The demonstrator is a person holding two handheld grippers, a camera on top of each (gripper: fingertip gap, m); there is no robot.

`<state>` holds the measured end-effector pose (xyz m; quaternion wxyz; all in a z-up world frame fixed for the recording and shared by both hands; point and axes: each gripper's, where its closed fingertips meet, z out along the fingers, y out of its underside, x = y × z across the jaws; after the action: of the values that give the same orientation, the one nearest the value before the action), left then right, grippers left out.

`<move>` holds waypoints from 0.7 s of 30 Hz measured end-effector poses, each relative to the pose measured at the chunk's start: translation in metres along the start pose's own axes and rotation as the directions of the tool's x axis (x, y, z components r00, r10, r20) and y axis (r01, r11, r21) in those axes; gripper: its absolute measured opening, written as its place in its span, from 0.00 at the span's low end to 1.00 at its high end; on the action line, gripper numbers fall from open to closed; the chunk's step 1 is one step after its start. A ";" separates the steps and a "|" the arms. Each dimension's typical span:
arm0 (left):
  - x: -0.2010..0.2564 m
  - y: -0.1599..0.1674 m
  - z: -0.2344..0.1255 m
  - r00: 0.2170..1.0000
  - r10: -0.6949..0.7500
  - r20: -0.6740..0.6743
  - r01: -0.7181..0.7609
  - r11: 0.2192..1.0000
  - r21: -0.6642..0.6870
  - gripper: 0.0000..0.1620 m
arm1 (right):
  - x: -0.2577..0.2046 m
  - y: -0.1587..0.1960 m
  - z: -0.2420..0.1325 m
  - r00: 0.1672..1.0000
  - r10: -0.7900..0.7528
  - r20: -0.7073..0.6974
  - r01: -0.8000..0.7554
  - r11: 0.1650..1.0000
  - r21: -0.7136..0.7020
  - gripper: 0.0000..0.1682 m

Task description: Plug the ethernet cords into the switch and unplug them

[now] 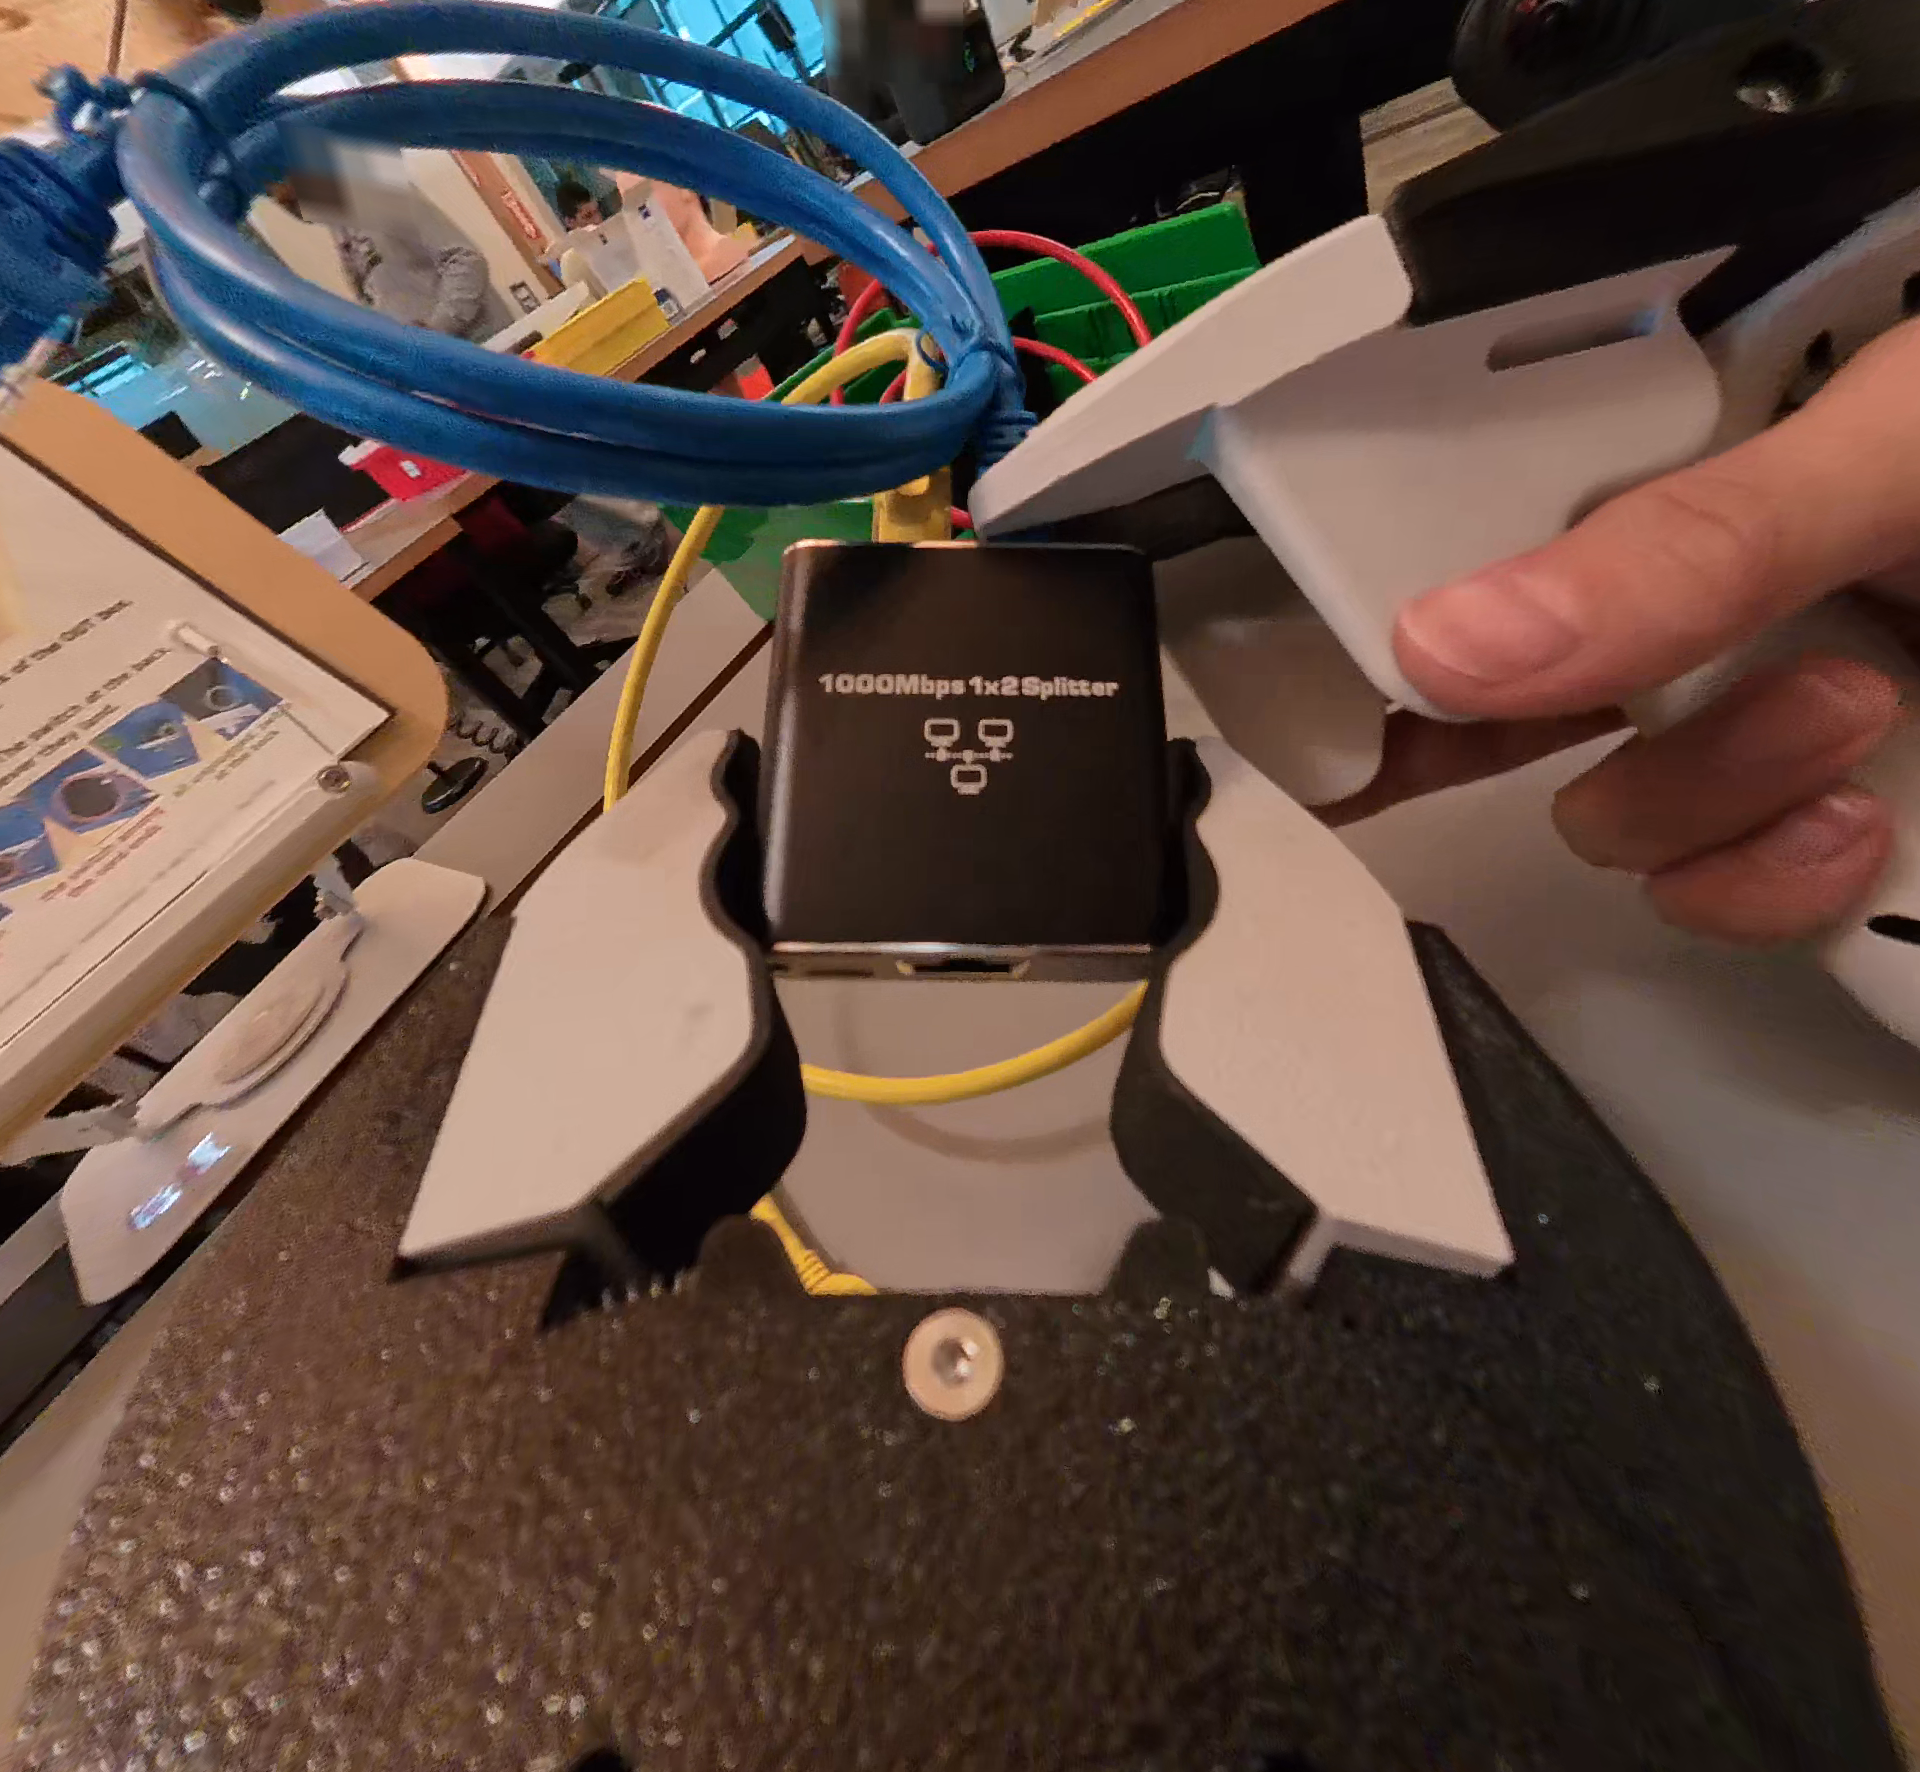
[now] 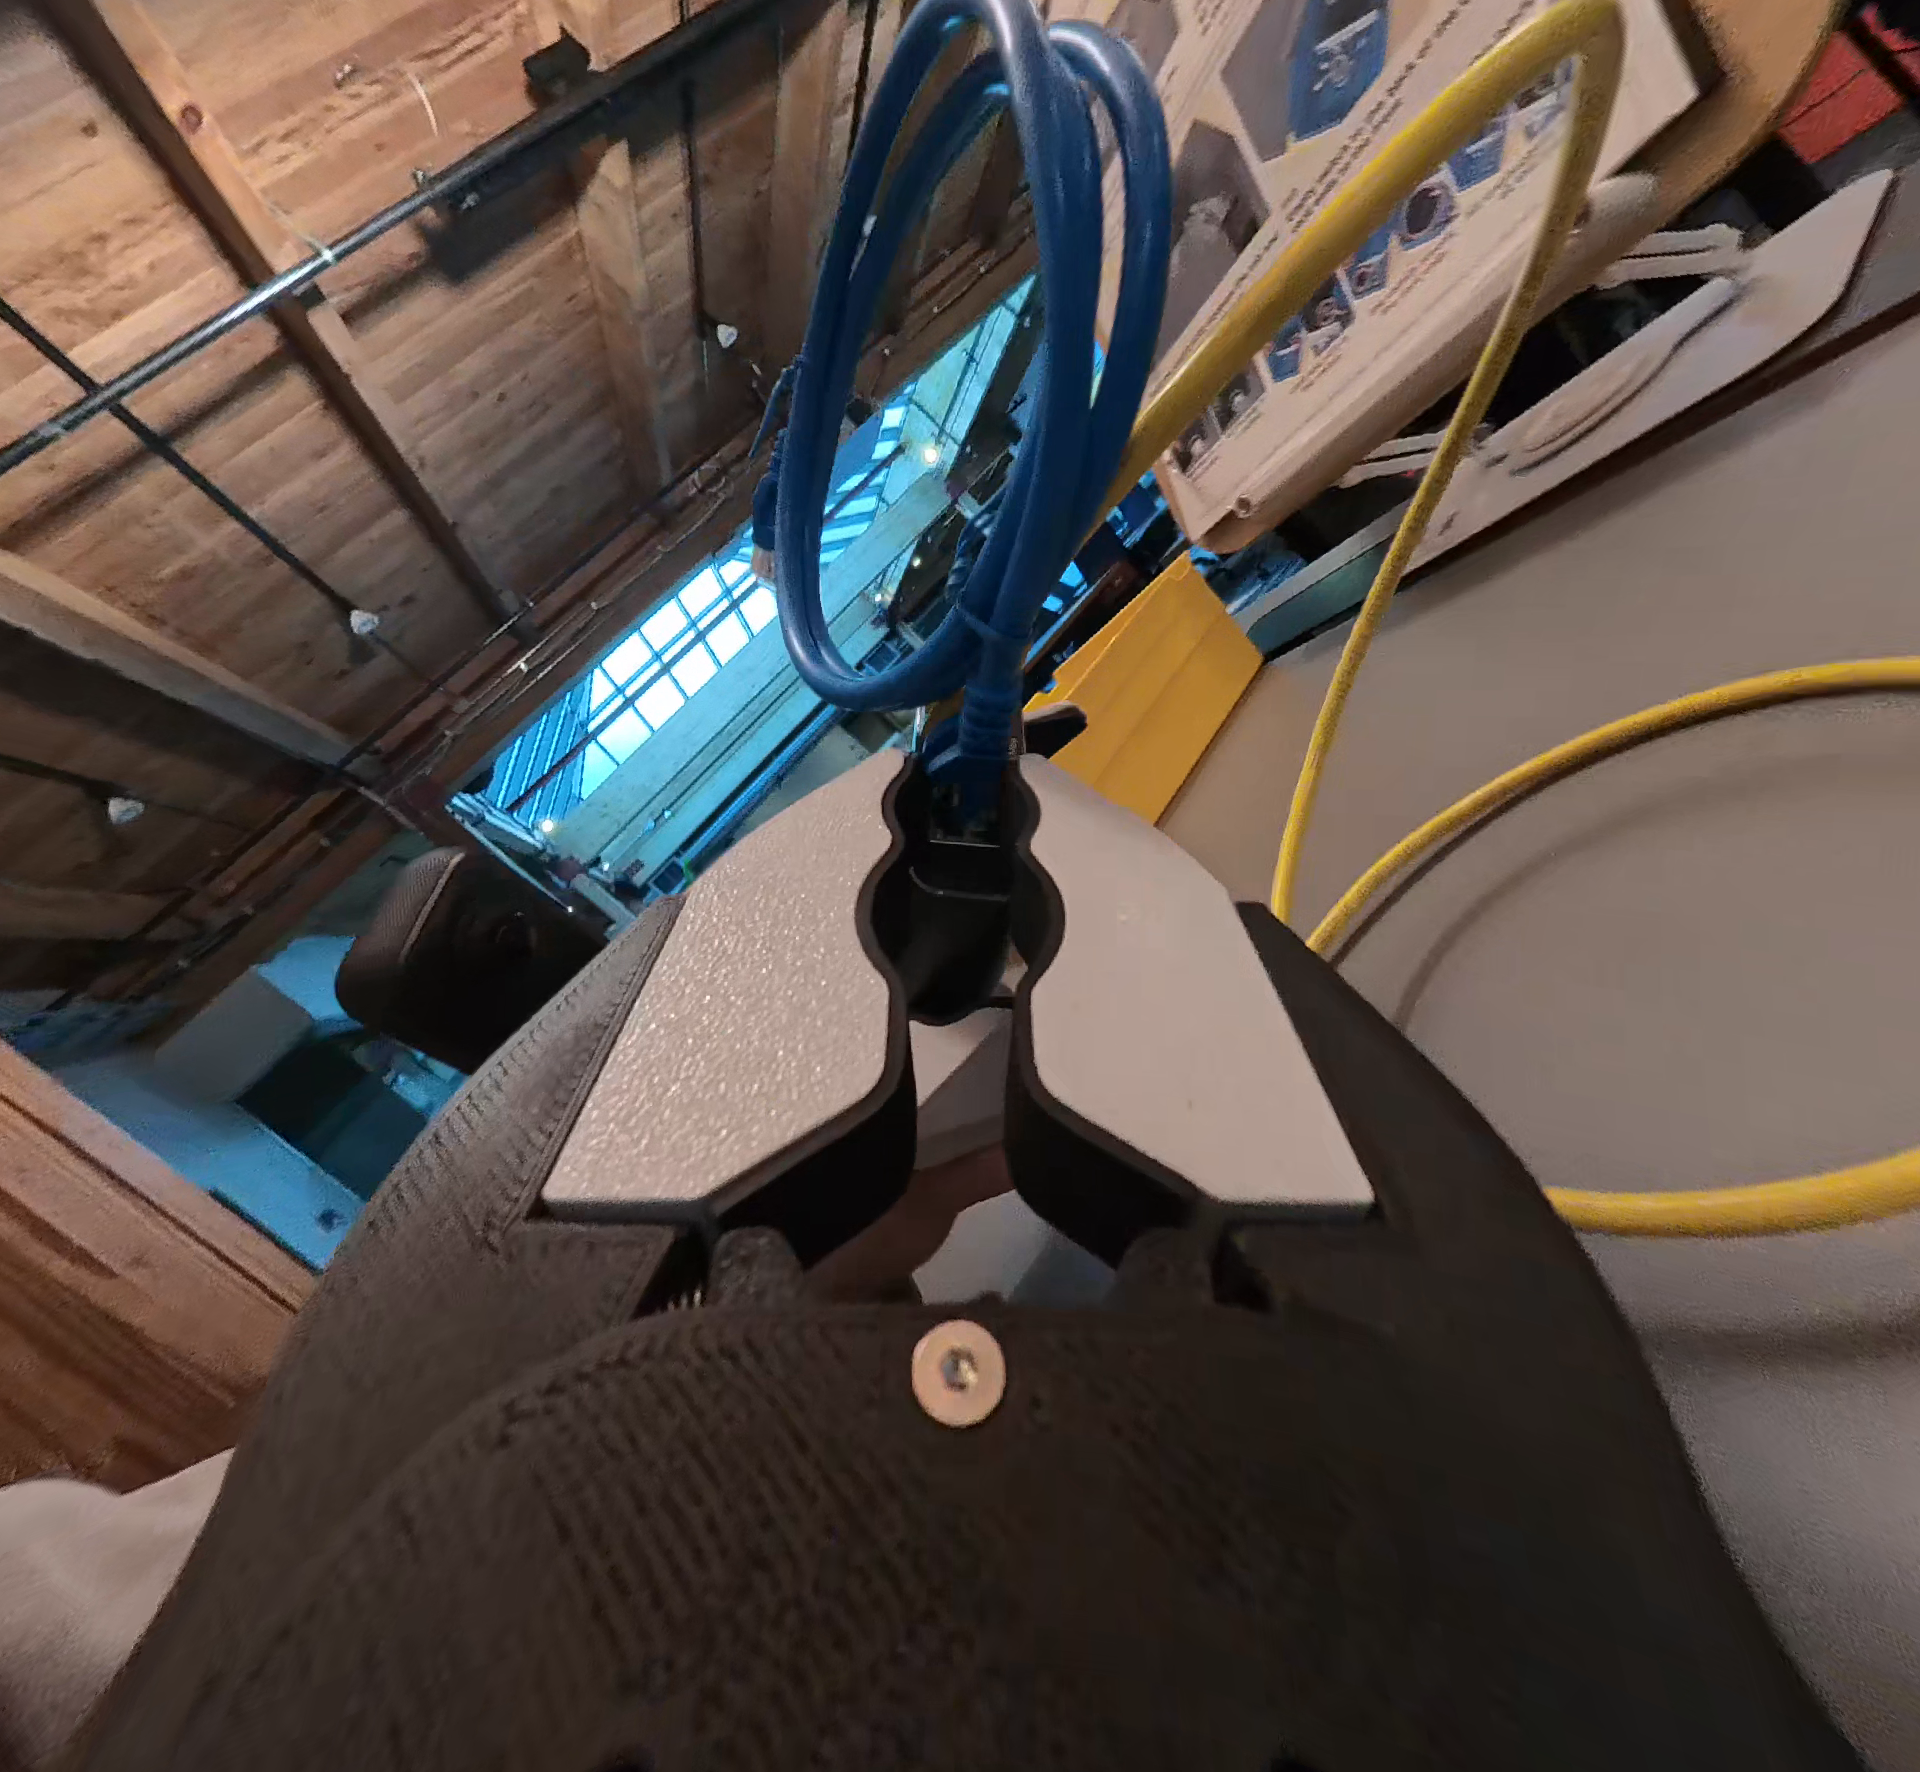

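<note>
My left gripper (image 1: 961, 787) is shut on the black switch box (image 1: 961, 746) and holds it above the table. A yellow ethernet cord (image 1: 634, 694) is plugged into the box's far side and loops under it. My right gripper (image 2: 961, 787) is shut on the plug of the coiled blue ethernet cord (image 2: 987, 351). In the left wrist view the right gripper (image 1: 1351, 434), held by a hand (image 1: 1714, 683), reaches in from the right at the box's far edge, and the blue cord's coil (image 1: 540, 392) rises to the left. Whether the blue plug is seated in a port is hidden.
A board with printed sheets (image 1: 156, 735) stands on the left on a white foot (image 1: 281, 1016). Green bins (image 1: 1122, 288) with red cords (image 1: 1049, 252) sit behind the box. The grey table (image 2: 1662, 943) carries a loop of yellow cord (image 2: 1558, 756). A yellow bin (image 2: 1153, 683) lies beyond. Only a small space, under 4 cm, lies between the two pairs of fingers.
</note>
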<state>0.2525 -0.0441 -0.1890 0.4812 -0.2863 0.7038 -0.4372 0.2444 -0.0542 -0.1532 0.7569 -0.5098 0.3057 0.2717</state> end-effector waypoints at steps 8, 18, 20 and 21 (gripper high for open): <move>0.003 0.022 -0.002 0.997 -0.076 -0.012 0.075 0.997 -0.024 0.46 | 0.015 0.017 0.004 0.997 0.079 -0.011 -0.079 0.996 -0.030 0.08; -0.001 0.024 -0.011 0.997 -0.075 0.032 0.076 0.996 -0.050 0.46 | 0.012 0.022 0.006 0.996 0.085 0.000 -0.085 0.996 -0.013 0.08; -0.001 0.024 -0.011 0.997 -0.072 0.037 0.074 0.996 -0.054 0.46 | 0.012 0.022 0.005 0.995 0.096 0.001 -0.096 0.995 0.006 0.08; -0.001 0.024 -0.011 0.997 -0.068 0.040 0.070 0.996 -0.053 0.46 | 0.012 0.022 0.005 0.995 0.097 0.004 -0.097 0.995 0.007 0.08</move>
<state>0.2429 -0.0285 -0.2083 0.4713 -0.3316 0.6958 -0.4286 0.2371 -0.0406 -0.1738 0.7453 -0.4910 0.3297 0.3077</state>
